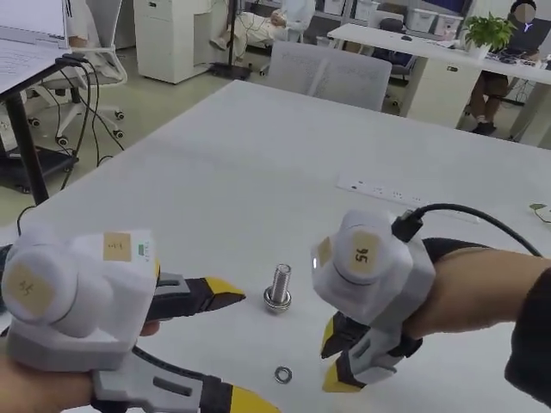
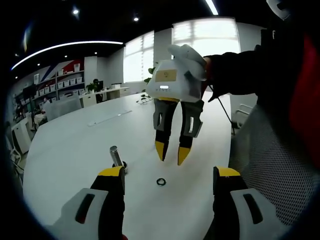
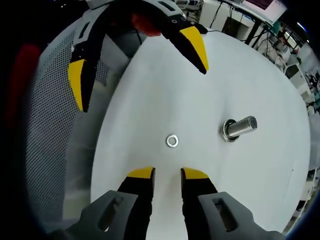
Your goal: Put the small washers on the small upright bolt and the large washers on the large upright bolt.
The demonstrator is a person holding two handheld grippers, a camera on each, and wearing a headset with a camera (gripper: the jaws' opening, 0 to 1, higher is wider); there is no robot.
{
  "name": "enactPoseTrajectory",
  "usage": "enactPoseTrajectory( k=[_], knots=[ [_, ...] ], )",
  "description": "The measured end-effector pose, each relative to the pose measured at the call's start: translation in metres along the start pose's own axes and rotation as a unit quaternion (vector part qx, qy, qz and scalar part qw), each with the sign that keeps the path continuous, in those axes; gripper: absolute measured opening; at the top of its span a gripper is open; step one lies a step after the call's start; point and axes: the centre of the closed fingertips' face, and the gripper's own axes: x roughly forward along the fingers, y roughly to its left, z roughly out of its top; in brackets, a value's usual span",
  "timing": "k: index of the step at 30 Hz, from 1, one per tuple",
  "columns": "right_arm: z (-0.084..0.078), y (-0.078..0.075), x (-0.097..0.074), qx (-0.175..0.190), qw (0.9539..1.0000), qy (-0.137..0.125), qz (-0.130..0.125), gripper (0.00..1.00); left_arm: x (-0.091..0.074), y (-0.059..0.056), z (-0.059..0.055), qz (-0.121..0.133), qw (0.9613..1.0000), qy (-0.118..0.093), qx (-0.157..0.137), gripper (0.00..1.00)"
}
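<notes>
Table (image 1: 258,146): white, wide, under the right gripper (image 1: 328,370).
Power strip (image 1: 379,191): white, flat on table, beyond the right gripper.
Chair (image 1: 331,76): grey mesh, farther beyond, at table's edge.
Plant (image 1: 488,30): green, far background.

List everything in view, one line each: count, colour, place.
table: 1, white, under everything
bolt: 1, silver, upright, mid-table
washer on bolt: at least 1, silver, at its base
loose washer: 1, silver, flat, nearer than the bolt
power strip: 1, white, far side of table
chair: 1, grey, beyond table
left gripper: 1, black, yellow tips, open, left of bolt
right gripper: 1, black, yellow tips, slightly open, pointing down by loose washer
</notes>
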Motion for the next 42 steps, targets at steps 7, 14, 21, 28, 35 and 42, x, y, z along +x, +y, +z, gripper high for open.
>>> enactPoseTrajectory(
  k=[7, 14, 21, 28, 35, 42],
  knots=[
    [0.013, -0.003, 0.008, -0.016, 0.9998, 0.0, 0.006, 0.22, 0.0, 0.0, 0.0, 0.002, 1.0, 0.001, -0.001, 0.71],
    [0.022, -0.006, 0.017, -0.029, 0.9995, 0.002, 0.013, 0.22, 0.0, 0.001, 0.0, 0.004, 1.0, 0.001, -0.003, 0.71],
    [0.026, -0.006, 0.026, -0.035, 0.9992, 0.003, 0.02, 0.22, -0.001, 0.002, -0.001, 0.006, 1.0, -0.001, -0.005, 0.71],
    [0.027, -0.006, 0.031, -0.035, 0.9991, 0.003, 0.022, 0.22, -0.001, 0.002, -0.001, 0.007, 1.0, -0.002, -0.005, 0.71],
    [0.026, -0.007, 0.032, -0.042, 0.9989, 0.008, 0.018, 0.21, -0.002, 0.002, -0.001, 0.005, 1.0, -0.003, -0.006, 0.71],
    [0.026, -0.005, 0.032, -0.047, 0.9988, 0.005, 0.015, 0.2, -0.001, 0.001, -0.002, 0.004, 1.0, -0.002, -0.006, 0.71]
  ],
)
